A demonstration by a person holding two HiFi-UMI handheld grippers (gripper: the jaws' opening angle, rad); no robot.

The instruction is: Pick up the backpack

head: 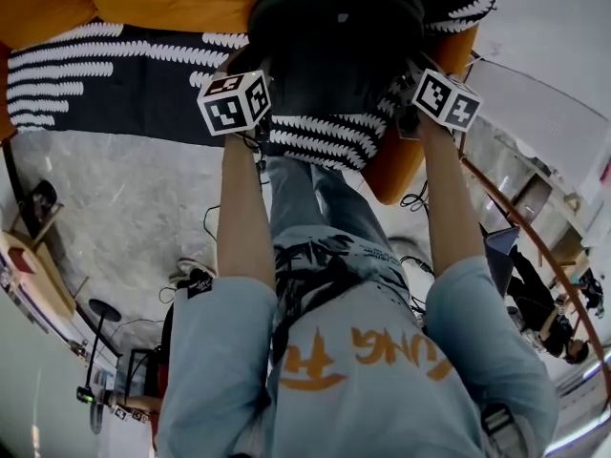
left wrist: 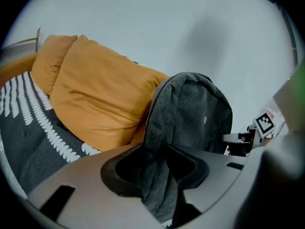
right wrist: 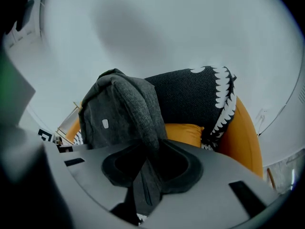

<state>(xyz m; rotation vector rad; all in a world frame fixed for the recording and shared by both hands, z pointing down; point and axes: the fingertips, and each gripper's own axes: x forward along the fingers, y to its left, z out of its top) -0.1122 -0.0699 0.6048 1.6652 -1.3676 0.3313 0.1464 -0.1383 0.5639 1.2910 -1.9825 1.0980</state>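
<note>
A dark grey backpack (head: 334,36) hangs between my two grippers, above an orange sofa. In the left gripper view the backpack (left wrist: 190,113) stands upright, and my left gripper (left wrist: 159,173) is shut on a fold of its grey fabric at one side. In the right gripper view the backpack (right wrist: 119,113) rises to the left, with my right gripper (right wrist: 150,168) shut on its fabric and a strap at the other side. From the head view, the left gripper (head: 250,84) and right gripper (head: 430,86) flank the bag, their fingertips hidden by it.
An orange cushion (left wrist: 100,99) leans on the sofa, which is draped in a black blanket with white fringe marks (head: 115,74). The sofa's orange arm (right wrist: 245,142) is at the right. Cables (head: 215,222) lie on the grey floor. Another person (head: 544,313) sits far right.
</note>
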